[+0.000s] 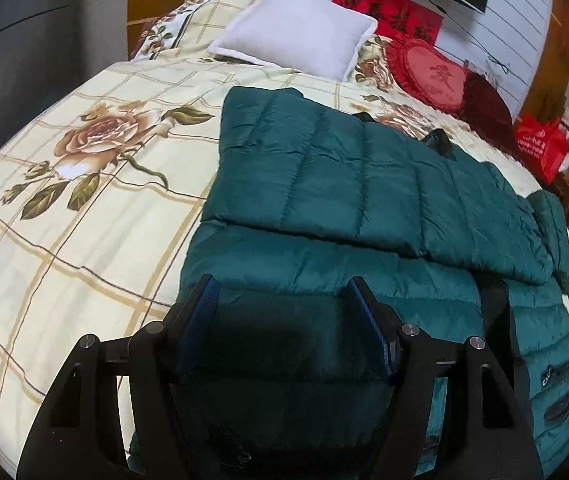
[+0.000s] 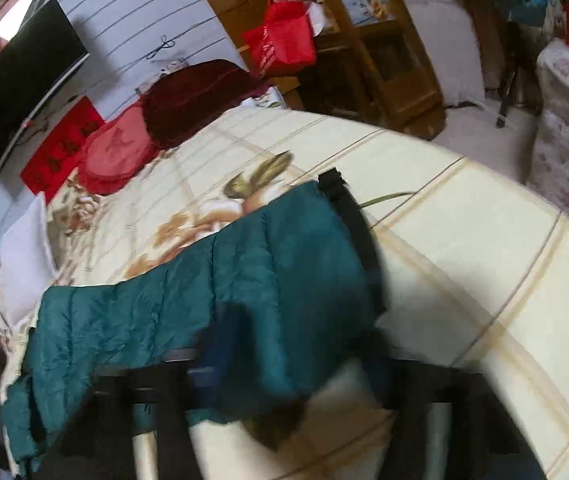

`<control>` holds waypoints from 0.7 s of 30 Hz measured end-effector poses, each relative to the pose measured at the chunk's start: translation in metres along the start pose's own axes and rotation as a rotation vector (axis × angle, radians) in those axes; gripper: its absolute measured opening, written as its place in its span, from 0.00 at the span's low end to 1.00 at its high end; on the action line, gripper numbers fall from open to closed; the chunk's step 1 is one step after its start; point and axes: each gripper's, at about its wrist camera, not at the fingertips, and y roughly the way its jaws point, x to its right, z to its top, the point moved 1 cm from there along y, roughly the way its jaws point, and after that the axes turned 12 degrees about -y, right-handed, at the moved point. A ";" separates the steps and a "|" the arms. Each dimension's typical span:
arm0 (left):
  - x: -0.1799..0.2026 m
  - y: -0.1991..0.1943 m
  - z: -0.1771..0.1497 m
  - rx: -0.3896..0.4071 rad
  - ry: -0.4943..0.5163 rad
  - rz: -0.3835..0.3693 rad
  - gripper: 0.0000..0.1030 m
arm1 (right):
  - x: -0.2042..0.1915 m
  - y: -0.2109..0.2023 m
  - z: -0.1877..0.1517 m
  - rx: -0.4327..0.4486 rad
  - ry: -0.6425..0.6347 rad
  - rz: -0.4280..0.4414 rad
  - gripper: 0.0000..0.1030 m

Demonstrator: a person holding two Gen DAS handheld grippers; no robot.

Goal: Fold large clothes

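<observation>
A dark green quilted puffer jacket (image 1: 324,184) lay spread across a bed (image 1: 64,248), on a cream bedspread printed with a tan grid and large brown roses. One panel of the jacket was folded over the rest, its edge running slantwise across the garment. A sleeve (image 1: 564,240) trailed off toward the bed's right edge, and a zipped pocket showed on the lower right part.

The left tool (image 1: 284,292) stood with its blue-padded fingers (image 1: 204,304) spread wide apart above the jacket's near portion, nothing caught between them.

The right wrist view was heavily blurred. There the jacket (image 2: 244,280) hung draped over the right tool (image 2: 284,368), its black trim (image 2: 348,208) running along the far edge. Whether that tool was clamped on the fabric or parted could not be told, since the cloth and blur hid the fingers.

At the head of the bed sat a white pillow (image 1: 296,36), a red heart-shaped cushion (image 1: 432,72) and a dark maroon cushion (image 1: 484,108) beside it. A red bag (image 1: 540,144) stood past the bed's corner, near a wooden shelf unit (image 2: 376,52). A dark screen (image 2: 16,88) was mounted on the white panelled wall.
</observation>
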 end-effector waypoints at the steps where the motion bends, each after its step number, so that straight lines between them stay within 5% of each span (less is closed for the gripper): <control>1: -0.001 -0.001 0.001 0.001 -0.009 0.002 0.65 | -0.005 -0.006 0.000 0.029 0.003 -0.009 0.25; 6: -0.009 -0.007 0.006 0.018 -0.029 0.030 0.65 | -0.025 -0.042 0.010 0.112 -0.069 -0.107 0.16; 13: -0.028 -0.012 0.015 0.008 -0.100 0.047 0.65 | -0.066 -0.165 0.051 0.282 -0.145 -0.270 0.15; 17: -0.039 -0.015 0.021 0.005 -0.139 0.061 0.65 | -0.126 -0.195 0.052 0.333 -0.233 -0.225 0.15; 21: -0.045 -0.008 0.026 -0.026 -0.146 0.093 0.65 | -0.220 -0.186 0.030 0.326 -0.341 -0.090 0.15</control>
